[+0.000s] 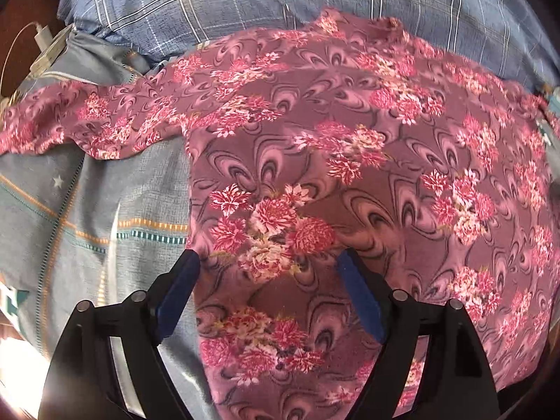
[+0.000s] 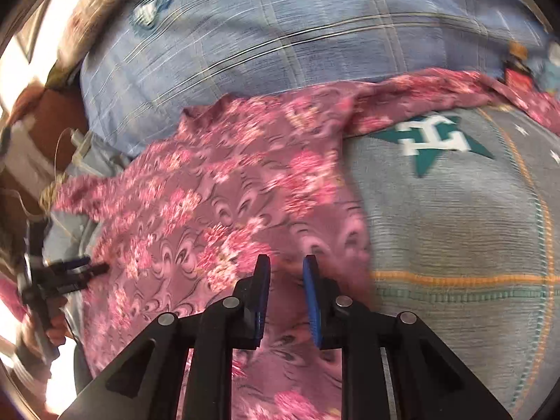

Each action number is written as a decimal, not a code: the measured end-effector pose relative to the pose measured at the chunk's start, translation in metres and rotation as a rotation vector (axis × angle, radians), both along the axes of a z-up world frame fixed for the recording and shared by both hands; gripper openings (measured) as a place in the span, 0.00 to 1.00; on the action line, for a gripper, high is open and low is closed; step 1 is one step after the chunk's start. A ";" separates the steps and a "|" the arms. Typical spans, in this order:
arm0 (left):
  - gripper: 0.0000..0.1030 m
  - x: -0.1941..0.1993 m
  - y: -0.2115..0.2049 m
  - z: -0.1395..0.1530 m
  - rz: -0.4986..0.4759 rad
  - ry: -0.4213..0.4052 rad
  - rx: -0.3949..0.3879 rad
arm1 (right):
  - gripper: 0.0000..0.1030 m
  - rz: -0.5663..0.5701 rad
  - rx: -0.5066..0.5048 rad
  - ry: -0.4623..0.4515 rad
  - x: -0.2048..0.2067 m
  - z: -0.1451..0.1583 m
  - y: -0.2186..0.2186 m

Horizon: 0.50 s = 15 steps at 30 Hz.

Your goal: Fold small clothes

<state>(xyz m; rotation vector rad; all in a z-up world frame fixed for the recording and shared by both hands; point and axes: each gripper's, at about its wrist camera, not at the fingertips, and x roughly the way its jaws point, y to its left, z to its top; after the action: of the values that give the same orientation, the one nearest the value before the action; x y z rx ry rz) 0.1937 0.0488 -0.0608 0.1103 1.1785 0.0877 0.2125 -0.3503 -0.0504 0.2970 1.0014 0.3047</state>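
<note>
A purple garment [image 1: 350, 161] printed with pink flowers lies spread on a grey-blue bedsheet [image 1: 105, 203], one sleeve stretching left. My left gripper [image 1: 267, 267] hovers over the garment's lower left part, jaws wide open and nothing between them; its left finger sits at the cloth's side edge. In the right wrist view the same garment [image 2: 210, 192] is blurred. My right gripper [image 2: 287, 262] is above its right edge with the blue pads a narrow gap apart, no cloth pinched. The left gripper [image 2: 66, 273] shows at the far left, held by a hand [image 2: 52, 329].
A blue plaid pillow [image 1: 245, 3] lies behind the garment, touching its collar end. A white charger with a cable [image 1: 45, 49] sits at the bed's left edge. The sheet [image 2: 455, 231] bears a teal star logo [image 2: 434, 140] right of the garment.
</note>
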 end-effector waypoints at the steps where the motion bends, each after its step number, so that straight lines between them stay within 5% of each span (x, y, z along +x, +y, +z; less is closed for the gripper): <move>1: 0.80 0.001 -0.001 0.004 -0.006 0.004 -0.012 | 0.20 -0.031 0.034 -0.018 -0.001 0.007 -0.016; 10: 0.80 0.042 -0.033 0.039 -0.060 -0.105 -0.071 | 0.34 -0.632 0.010 -0.108 0.010 0.043 -0.249; 15: 0.80 0.082 -0.062 0.022 -0.043 -0.070 -0.107 | 0.34 -0.710 0.057 -0.072 0.029 0.024 -0.300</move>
<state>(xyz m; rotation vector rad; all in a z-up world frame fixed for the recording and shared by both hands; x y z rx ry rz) 0.2752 -0.0136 -0.0388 0.0380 1.1082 -0.0088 0.2416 -0.6499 -0.0259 0.6639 0.7602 -0.3003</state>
